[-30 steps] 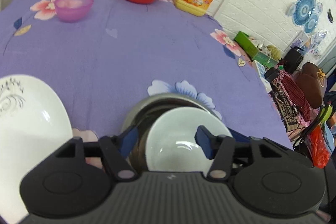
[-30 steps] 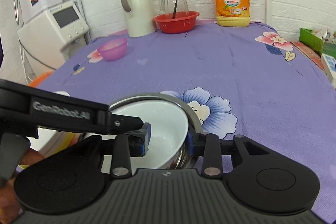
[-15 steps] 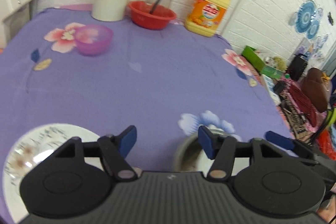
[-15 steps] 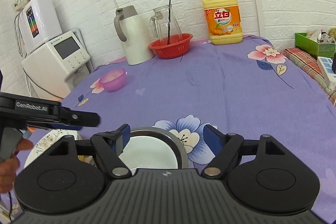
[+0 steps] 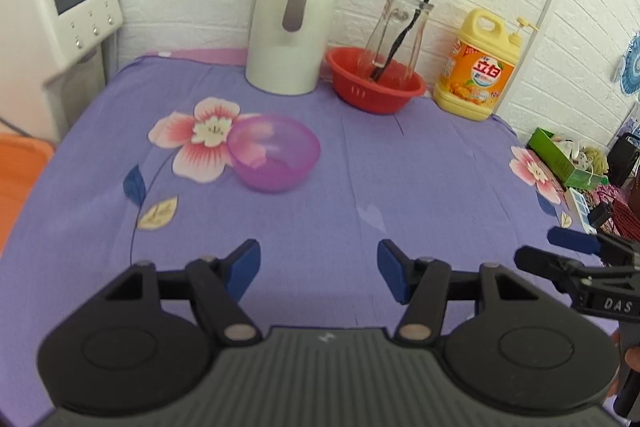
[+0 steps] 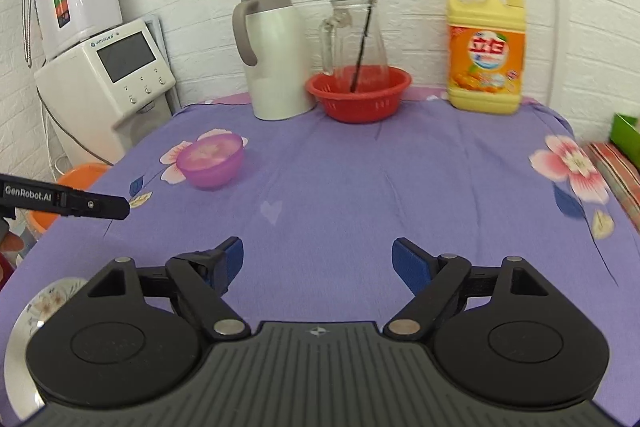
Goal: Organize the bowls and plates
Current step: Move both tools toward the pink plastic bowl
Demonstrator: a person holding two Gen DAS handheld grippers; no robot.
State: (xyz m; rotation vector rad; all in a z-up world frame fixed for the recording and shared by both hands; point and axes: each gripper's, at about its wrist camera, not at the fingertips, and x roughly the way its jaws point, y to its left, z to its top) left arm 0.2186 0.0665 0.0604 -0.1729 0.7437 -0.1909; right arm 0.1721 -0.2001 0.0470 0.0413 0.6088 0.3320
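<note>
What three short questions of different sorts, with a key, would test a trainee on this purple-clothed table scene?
1. True or false: the glass pitcher stands inside the red basket.
2. Which lies nearest the pink flower print: (a) the purple bowl, (b) the yellow detergent jug, (c) the white thermos jug?
3. What does the left gripper hold, and the right gripper?

Key: 1 true; 2 a; 3 nothing, both stand open and empty.

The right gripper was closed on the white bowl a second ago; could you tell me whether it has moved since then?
Yes. The right gripper has let go and drawn back and up: the bowl has dropped out of view, and the white kettle sits lower in frame.
</note>
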